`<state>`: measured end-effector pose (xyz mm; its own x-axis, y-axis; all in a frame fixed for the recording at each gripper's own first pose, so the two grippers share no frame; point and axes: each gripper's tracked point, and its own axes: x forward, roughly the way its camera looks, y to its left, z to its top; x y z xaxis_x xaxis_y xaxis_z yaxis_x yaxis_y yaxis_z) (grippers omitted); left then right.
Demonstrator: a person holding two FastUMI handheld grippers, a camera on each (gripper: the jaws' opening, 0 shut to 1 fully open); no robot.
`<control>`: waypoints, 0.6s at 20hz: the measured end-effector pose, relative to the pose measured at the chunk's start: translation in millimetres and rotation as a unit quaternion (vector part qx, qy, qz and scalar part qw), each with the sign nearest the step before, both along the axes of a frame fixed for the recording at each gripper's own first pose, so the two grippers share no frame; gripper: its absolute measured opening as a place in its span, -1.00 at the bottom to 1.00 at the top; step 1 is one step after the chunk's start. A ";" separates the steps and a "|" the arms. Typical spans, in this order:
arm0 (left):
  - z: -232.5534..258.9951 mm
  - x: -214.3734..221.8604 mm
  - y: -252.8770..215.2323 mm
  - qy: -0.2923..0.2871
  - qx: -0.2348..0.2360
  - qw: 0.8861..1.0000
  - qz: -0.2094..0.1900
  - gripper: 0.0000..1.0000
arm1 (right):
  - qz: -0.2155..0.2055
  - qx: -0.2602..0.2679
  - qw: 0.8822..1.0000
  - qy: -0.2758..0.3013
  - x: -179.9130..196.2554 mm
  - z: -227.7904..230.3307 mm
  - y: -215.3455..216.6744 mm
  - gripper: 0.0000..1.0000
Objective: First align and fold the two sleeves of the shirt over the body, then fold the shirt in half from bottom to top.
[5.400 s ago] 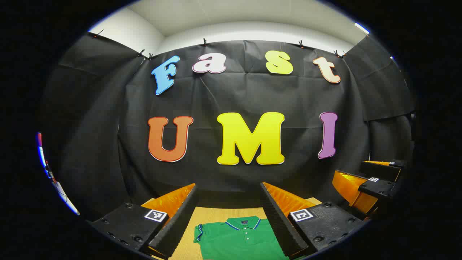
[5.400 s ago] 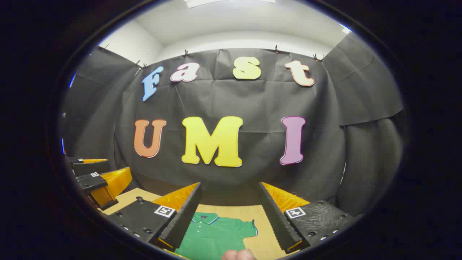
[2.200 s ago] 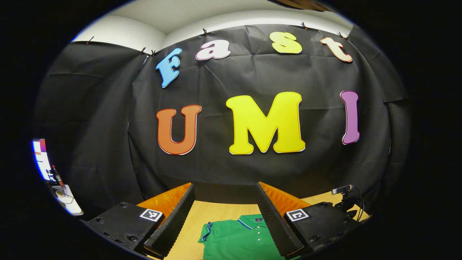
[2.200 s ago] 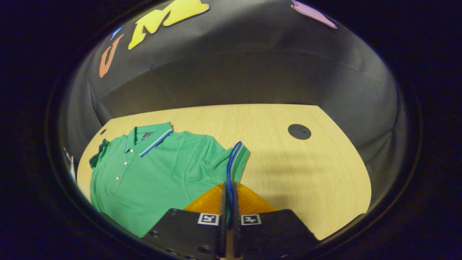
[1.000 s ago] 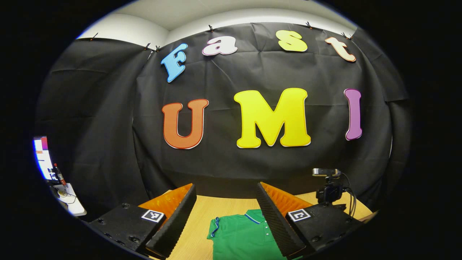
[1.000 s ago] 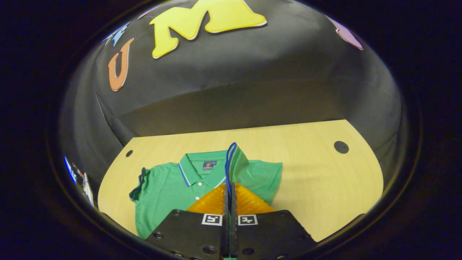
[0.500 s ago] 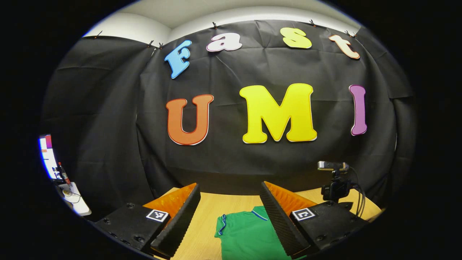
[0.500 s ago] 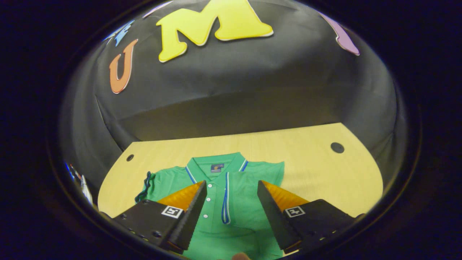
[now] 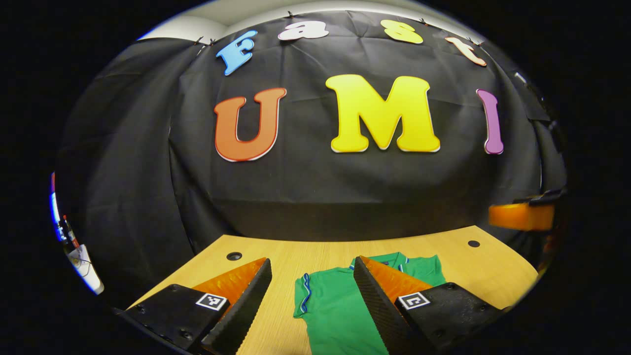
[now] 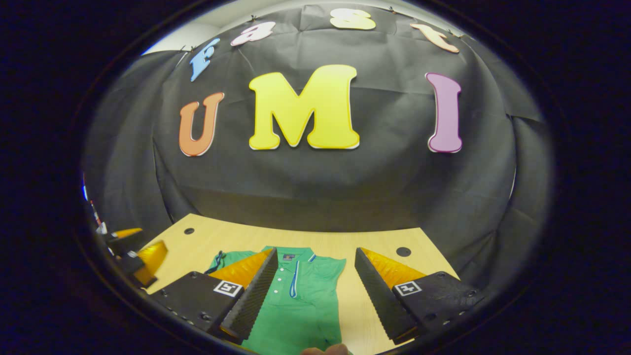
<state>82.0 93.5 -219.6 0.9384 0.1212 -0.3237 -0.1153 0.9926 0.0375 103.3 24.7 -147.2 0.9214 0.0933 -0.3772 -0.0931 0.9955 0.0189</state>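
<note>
A green polo shirt (image 10: 300,301) lies flat on the wooden table (image 10: 374,236), collar toward the wall. Its right sleeve (image 10: 295,282) is folded over the chest, the blue cuff trim running beside the buttons. The left sleeve (image 9: 304,295) still lies spread out to the side. My right gripper (image 10: 316,252) hovers open above the shirt's upper part, holding nothing. My left gripper (image 9: 311,260) is open too, above the table with the left sleeve between its fingers' lines, not touching it. The left gripper (image 10: 135,256) also shows at the left edge of the right gripper view.
The table (image 9: 276,249) has a round dark hole (image 9: 233,256) at the back left and another hole (image 9: 473,243) at the back right. Black cloth closes the booth behind the table. The other gripper (image 9: 521,216) hangs blurred at the far right. A person's fingertip (image 10: 325,350) shows at the bottom.
My right gripper carried the right sleeve over the chest, let it go, opened and drew back upward. My left gripper tipped downward, bringing the table and left sleeve into view.
</note>
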 end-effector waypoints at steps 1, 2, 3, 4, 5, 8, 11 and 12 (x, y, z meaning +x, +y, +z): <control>-19.7 6.9 5.6 0.013 -0.007 1.000 0.002 1.00 | 0.000 0.002 1.000 -0.001 -9.5 7.6 -2.1 0.92; -39.5 14.4 11.4 0.030 -0.012 0.999 0.005 1.00 | -0.003 0.002 1.000 -0.004 -16.3 16.3 -3.7 0.92; -59.8 22.2 17.7 0.048 -0.013 0.999 0.005 1.00 | -0.007 0.000 1.000 -0.010 -23.3 24.8 -7.2 0.92; -79.3 30.0 22.1 0.065 -0.012 0.998 0.002 1.00 | -0.012 -0.002 1.000 -0.016 -28.4 33.3 -10.2 0.92; -99.0 34.1 26.6 0.087 -0.012 0.996 -0.001 1.00 | -0.017 0.000 1.000 -0.020 -32.1 40.0 -13.0 0.92; -150.7 43.9 32.0 0.142 -0.005 0.990 -0.019 1.00 | -0.034 0.010 0.999 0.001 -42.3 37.7 -21.4 0.92; -174.0 53.1 39.6 0.160 0.002 0.987 -0.023 1.00 | -0.048 0.014 0.999 0.011 -44.7 34.7 -29.8 0.92; -177.8 56.6 41.5 0.161 0.005 0.987 -0.028 1.00 | -0.052 0.012 0.998 0.015 -46.0 33.0 -33.5 0.92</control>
<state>138.6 135.0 -397.5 0.7922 0.0774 -0.6053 -0.0409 0.9964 0.0739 57.3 -8.9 -114.2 0.9151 0.0065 -0.4031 0.0123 0.9990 0.0441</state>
